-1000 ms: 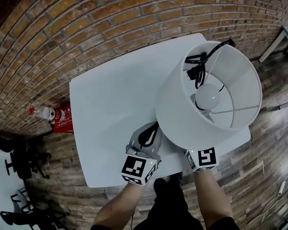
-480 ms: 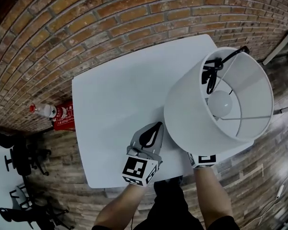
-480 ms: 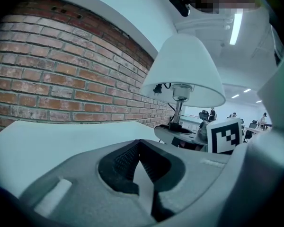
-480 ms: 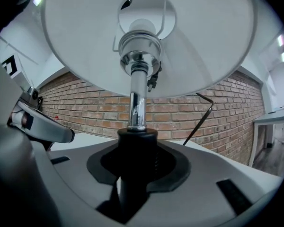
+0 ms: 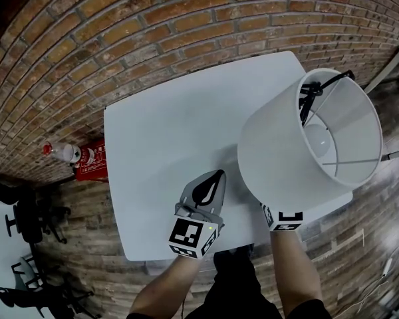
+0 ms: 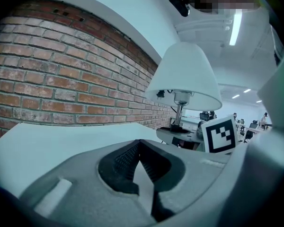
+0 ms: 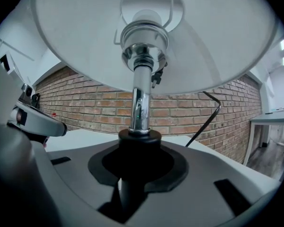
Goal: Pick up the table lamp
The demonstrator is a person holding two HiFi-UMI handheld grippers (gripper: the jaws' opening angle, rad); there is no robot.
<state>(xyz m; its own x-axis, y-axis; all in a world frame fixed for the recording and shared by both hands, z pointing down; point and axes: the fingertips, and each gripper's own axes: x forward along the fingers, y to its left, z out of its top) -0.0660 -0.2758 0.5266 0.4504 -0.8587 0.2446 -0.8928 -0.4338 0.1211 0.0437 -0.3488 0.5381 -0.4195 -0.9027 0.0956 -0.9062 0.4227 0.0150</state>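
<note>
Two jaws of the right gripper (image 7: 138, 161) have just been closing and now clamp the black cylindrical foot of the chrome stem of a white-shaded table lamp (image 7: 140, 103). The post fills the pocket between the dark pads. Above the grip the polished stem runs up to a metal socket under the wide white fabric shade (image 5: 282, 153). In the head view the shade leans toward the right and covers the jaws, so only that gripper's marker cube shows below it. A frosted round bulb (image 5: 319, 137) sits inside the shade, and a black power cord (image 7: 206, 121) runs down behind the stem.

The left gripper (image 6: 140, 146) is just to the left, apart from the lamp. Its tips are pressed together on nothing, low over the white rectangular tabletop (image 5: 166, 125). From its view the lamp's round base (image 6: 180, 135) shows beside the marker cube; whether it rests on the surface I cannot tell. A red brick wall (image 5: 120, 38) runs behind the table, and a wood-plank floor (image 5: 73, 211) lies around it.
</note>
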